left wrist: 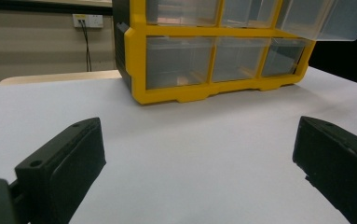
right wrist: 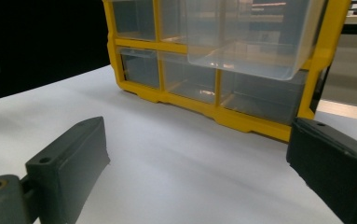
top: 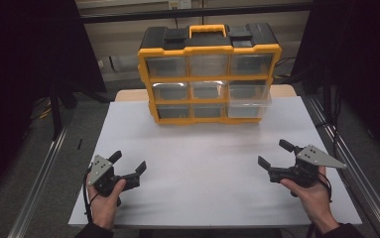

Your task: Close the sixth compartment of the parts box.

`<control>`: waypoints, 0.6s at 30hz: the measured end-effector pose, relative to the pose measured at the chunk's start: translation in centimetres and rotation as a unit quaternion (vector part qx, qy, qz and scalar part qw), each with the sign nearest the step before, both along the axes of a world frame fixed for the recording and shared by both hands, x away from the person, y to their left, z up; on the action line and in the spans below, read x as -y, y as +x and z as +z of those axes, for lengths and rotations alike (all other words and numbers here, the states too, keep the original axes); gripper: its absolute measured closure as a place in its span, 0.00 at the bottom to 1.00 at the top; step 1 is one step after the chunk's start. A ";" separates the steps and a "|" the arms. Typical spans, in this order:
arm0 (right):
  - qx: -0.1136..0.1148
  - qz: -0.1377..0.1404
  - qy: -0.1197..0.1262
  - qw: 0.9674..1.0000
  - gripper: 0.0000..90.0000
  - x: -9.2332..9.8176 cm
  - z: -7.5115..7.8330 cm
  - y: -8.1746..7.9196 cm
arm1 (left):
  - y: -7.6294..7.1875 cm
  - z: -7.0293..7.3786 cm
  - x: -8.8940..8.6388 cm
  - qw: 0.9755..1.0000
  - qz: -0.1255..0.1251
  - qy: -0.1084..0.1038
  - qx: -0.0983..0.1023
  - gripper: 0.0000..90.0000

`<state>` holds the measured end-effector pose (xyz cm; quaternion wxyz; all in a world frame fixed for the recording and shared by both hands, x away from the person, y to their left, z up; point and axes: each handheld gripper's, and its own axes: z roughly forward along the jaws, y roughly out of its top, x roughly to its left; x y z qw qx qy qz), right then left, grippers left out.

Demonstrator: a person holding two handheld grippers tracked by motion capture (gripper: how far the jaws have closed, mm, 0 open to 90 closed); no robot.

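Note:
A yellow and black organiser box (top: 208, 74) with clear drawers in three rows stands upright at the far middle of the white table (top: 212, 168). Its middle-row right drawer (top: 249, 102) is pulled out partway; the same drawer (left wrist: 323, 18) (right wrist: 250, 35) juts toward both gripper cameras. My left gripper (top: 128, 162) rests near the front left, held by a hand, open with nothing between its jaws. My right gripper (top: 275, 153) sits near the front right, also open and empty. Both point toward the box, well short of it.
Metal rails (top: 348, 163) run along both sides of the table. A wooden surface edge (top: 128, 94) shows behind the white sheet. A wall socket with cables (left wrist: 86, 21) sits on the back wall. Bare white table lies between the grippers and the box.

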<state>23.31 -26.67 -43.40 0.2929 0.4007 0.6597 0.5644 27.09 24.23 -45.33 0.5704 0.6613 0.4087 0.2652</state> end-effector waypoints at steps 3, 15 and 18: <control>-0.002 0.006 0.001 1.000 0.06 -0.4 0.2 0.2 | 0.0 0.1 0.0 1.000 0.001 0.000 0.005 0.03; -0.002 0.019 0.010 1.000 0.08 -1.2 1.2 1.7 | -0.1 0.1 0.1 1.000 -0.004 0.013 0.005 0.03; 0.002 0.017 0.016 1.000 0.08 -1.3 1.6 1.9 | -0.1 0.0 0.4 1.000 -0.003 0.007 0.005 0.03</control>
